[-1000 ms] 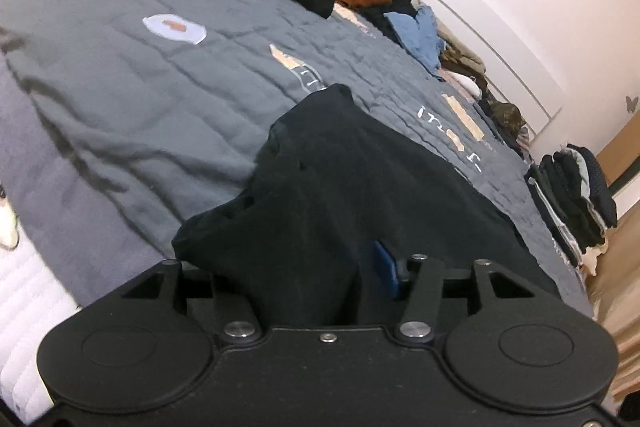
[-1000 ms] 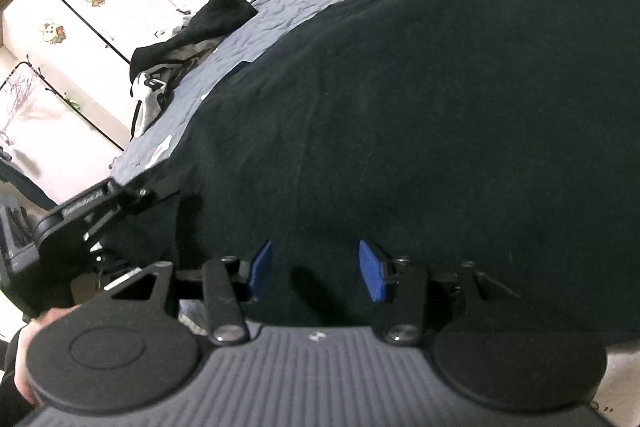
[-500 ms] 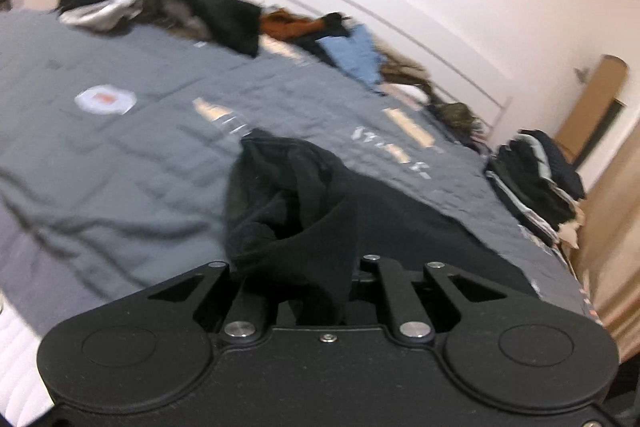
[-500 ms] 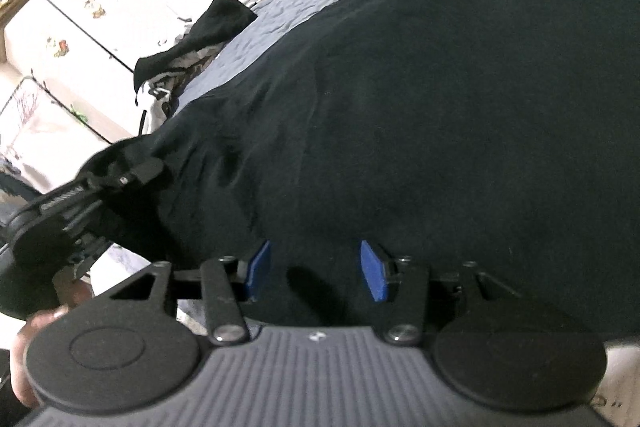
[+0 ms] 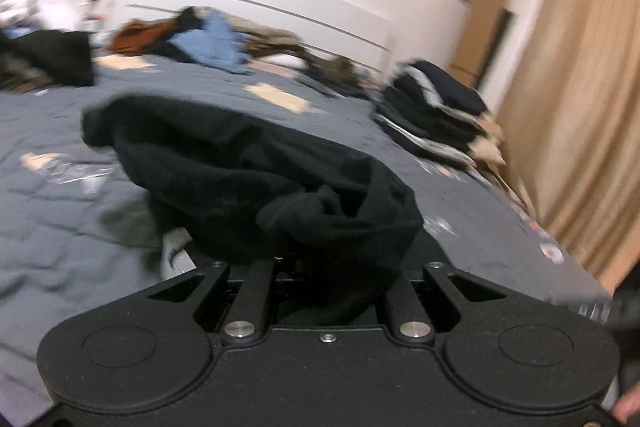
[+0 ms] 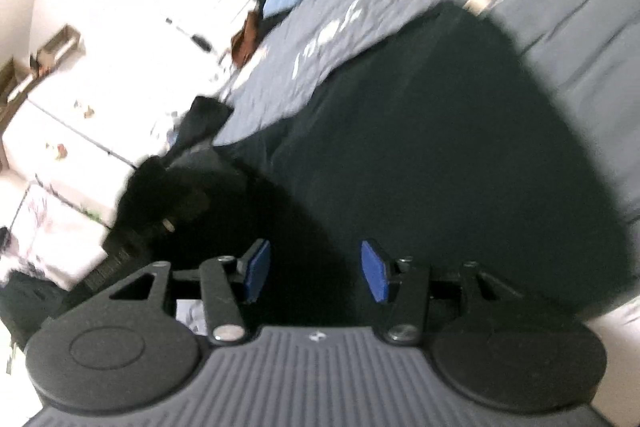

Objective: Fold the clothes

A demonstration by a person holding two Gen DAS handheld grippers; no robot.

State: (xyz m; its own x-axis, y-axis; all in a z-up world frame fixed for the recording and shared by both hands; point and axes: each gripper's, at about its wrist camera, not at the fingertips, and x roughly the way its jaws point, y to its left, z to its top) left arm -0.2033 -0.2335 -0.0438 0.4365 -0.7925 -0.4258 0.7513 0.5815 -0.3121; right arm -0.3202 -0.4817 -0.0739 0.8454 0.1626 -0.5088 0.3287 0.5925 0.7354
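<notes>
Nearest in the left wrist view, the left gripper (image 5: 326, 267) has its jaws clamped on a bunched fold of the black garment (image 5: 256, 171), which hides the fingertips and rises in a crumpled mound just above the grey bedspread (image 5: 60, 211). In the right wrist view the right gripper (image 6: 316, 271) hangs over the same black garment (image 6: 460, 155) with its jaws apart, the blue pads (image 6: 374, 275) clear of the cloth and nothing pinched between them; the rest of the garment lies spread flat on the bed. A small pale logo sits on the right gripper's ribbed grey body, too small to read. The bedspread carries pale printed patches and marks (image 5: 280, 97), too blurred to tell whether they are writing. Farther along the bed's right edge stands a stack of folded dark and light clothes (image 5: 436, 115). At the head of the bed lies a loose heap with a light blue piece (image 5: 212, 45) and a rust-brown one (image 5: 138, 35), and another dark pile (image 5: 48, 57) sits at the left. Behind them run a white headboard (image 5: 260, 7) and a pale wall, with a tan curtain (image 5: 588, 87) on the right. The right wrist view shows white cabinets (image 6: 60, 123) with small stickers, unreadable, beside the bed.
</notes>
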